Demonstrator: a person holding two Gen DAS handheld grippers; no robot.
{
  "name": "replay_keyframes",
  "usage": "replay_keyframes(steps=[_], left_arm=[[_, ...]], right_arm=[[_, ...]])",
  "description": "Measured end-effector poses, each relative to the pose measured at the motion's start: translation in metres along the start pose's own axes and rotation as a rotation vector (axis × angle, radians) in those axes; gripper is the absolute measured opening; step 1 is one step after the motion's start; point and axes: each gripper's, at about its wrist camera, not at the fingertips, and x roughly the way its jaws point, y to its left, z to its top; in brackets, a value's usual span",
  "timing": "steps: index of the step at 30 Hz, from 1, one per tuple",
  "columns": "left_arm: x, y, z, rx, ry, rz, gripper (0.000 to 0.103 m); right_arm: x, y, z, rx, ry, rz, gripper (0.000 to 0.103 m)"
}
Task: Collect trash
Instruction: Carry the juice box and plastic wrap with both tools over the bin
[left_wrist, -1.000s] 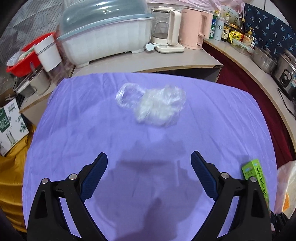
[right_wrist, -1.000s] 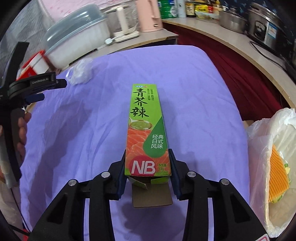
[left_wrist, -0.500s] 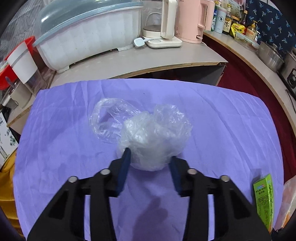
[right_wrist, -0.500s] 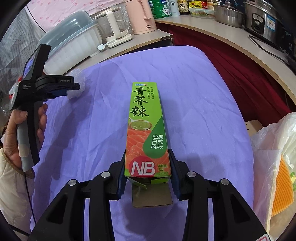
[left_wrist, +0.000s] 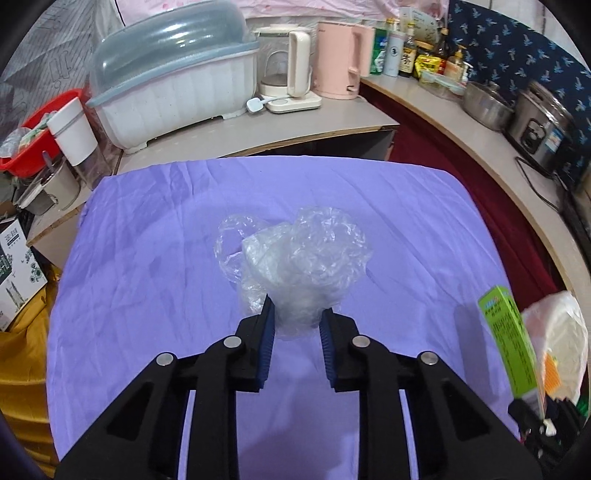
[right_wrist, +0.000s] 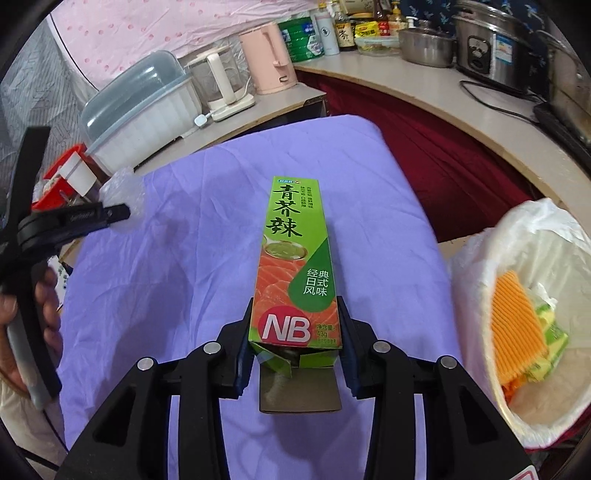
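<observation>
My left gripper (left_wrist: 297, 317) is shut on a crumpled clear plastic bag (left_wrist: 303, 262) and holds it above the purple cloth (left_wrist: 147, 280). My right gripper (right_wrist: 295, 325) is shut on a green wasabi box (right_wrist: 295, 258) with an open flap at its near end, held above the cloth (right_wrist: 166, 295). The box also shows at the right edge of the left wrist view (left_wrist: 508, 339). A bin lined with a white bag (right_wrist: 517, 314), with orange and green trash inside, stands just right of the box. The left gripper with the plastic bag (right_wrist: 122, 190) shows at the left of the right wrist view.
Behind the cloth a counter carries a white dish rack with a clear lid (left_wrist: 173, 88), a glass kettle (left_wrist: 284, 74), a pink kettle (left_wrist: 338, 59) and bottles. A red basket (left_wrist: 26, 140) and cups stand left. Pots (right_wrist: 491, 40) line the right counter.
My left gripper moved forward to the plastic bag, shut on it and lifted it off the cloth. My right gripper raised the box and shifted toward the bin.
</observation>
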Motion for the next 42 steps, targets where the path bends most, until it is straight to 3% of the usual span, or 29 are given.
replay_keyframes(steps=[5, 11, 21, 32, 42], left_arm=[[-0.048, -0.021, -0.039, 0.048, -0.020, -0.001, 0.022], [-0.092, -0.050, -0.085, 0.095, -0.022, -0.054, 0.022], [-0.133, -0.106, -0.143, 0.178, -0.011, -0.116, 0.022], [-0.152, -0.151, -0.178, 0.259, 0.001, -0.146, 0.022], [-0.162, -0.188, -0.192, 0.324, 0.010, -0.183, 0.022]], right_arm=[[-0.041, -0.013, -0.020, 0.029, -0.036, -0.010, 0.037], [-0.082, -0.032, -0.041, 0.057, -0.076, -0.023, 0.037], [-0.137, -0.066, -0.078, 0.088, -0.115, -0.054, 0.037], [-0.171, -0.085, -0.123, 0.097, -0.113, -0.096, 0.037], [-0.190, -0.109, -0.139, 0.136, -0.131, -0.126, 0.037]])
